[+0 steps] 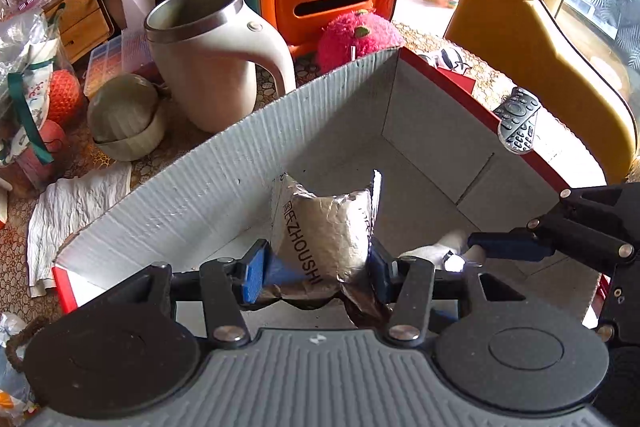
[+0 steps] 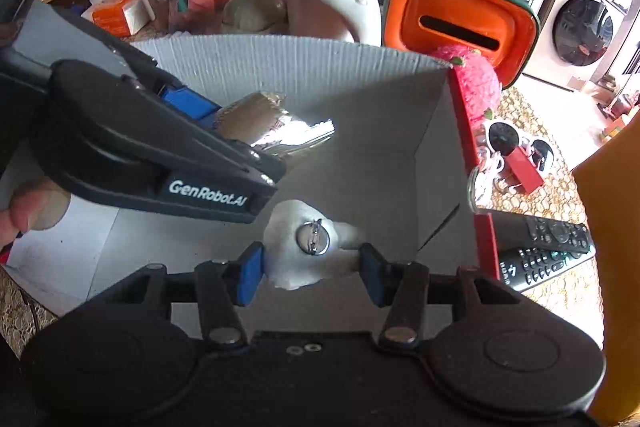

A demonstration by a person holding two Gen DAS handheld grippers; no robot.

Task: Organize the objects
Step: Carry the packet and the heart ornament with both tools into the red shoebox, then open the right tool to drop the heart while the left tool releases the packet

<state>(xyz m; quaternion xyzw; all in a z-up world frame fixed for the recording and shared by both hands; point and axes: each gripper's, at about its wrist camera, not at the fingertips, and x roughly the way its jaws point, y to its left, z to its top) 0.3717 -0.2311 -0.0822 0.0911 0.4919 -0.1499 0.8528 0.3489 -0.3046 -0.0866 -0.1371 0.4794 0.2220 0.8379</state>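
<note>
- Cardboard box, grey inside with red edges, fills the middle of both views and is nearly bare; it looks like the place where things are being collected.
- Left hand-held gripper is clamped on a silver foil packet, pads pressing both its sides, low centre of the left wrist view and above the box floor.
- Right hand-held gripper grips a white plush badge with a round metal pin back, low centre of the right wrist view, also over the inside of the box.
- Neither item has been let go; both hang inside the box walls, so I judge the step in hand to be the drop-off.
- Still outside the box on the table: two remote controls at the right edge of the right wrist view, a pink plush toy behind the far box corner, a white kettle, stacked bowls and a white cloth at the left.
- Progress, as a judgement: early, with two things about to go in and several left to gather.
</note>
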